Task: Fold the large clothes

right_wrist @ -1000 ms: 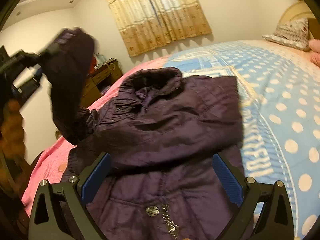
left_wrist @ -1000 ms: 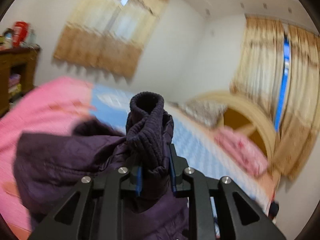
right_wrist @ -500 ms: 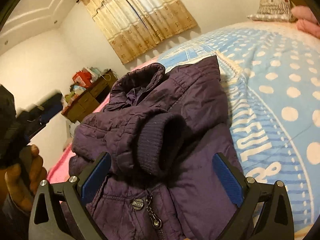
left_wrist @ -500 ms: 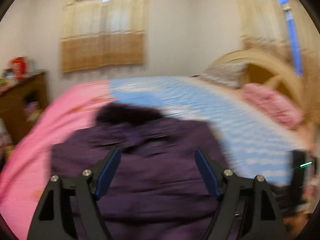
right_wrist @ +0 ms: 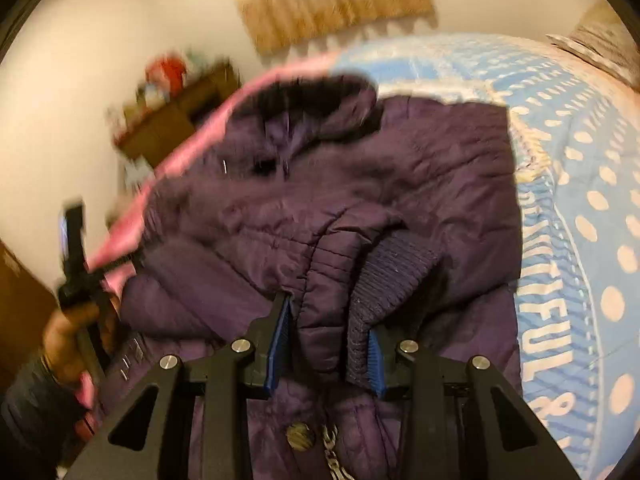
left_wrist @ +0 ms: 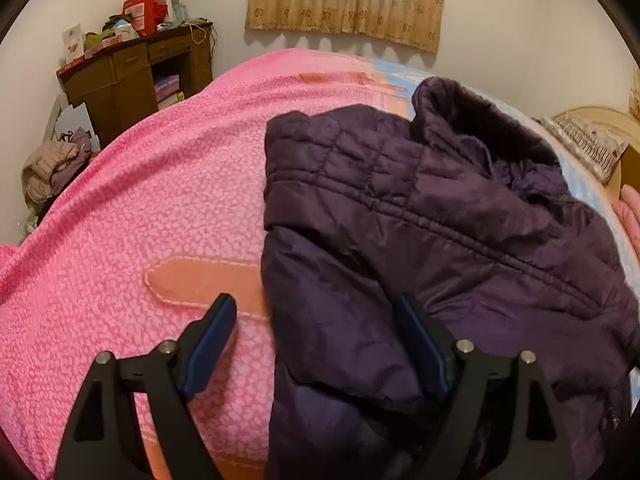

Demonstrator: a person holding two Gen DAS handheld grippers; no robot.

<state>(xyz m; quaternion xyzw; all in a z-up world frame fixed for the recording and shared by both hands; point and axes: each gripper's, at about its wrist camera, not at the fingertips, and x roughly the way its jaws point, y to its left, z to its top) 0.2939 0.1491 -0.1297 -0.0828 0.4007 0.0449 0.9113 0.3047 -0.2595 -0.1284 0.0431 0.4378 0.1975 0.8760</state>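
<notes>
Lying spread on the bed, the dark purple quilted jacket (left_wrist: 440, 216) is seen from the left wrist view, half on the pink blanket (left_wrist: 140, 220), its collar toward the curtained wall. The left gripper (left_wrist: 316, 340) is held low over the jacket's near edge, jaws wide and opening, fabric between the blue pads but not pressed. From the right wrist view, blurred, the jacket is shown beside the blue dotted sheet (right_wrist: 580, 184). The right gripper (right_wrist: 326, 344) is closing narrow, and the sleeve's ribbed cuff (right_wrist: 384, 280) is pinched between its pads. At the left edge, a hand (right_wrist: 72, 332) is glimpsed on the other gripper's handle.
</notes>
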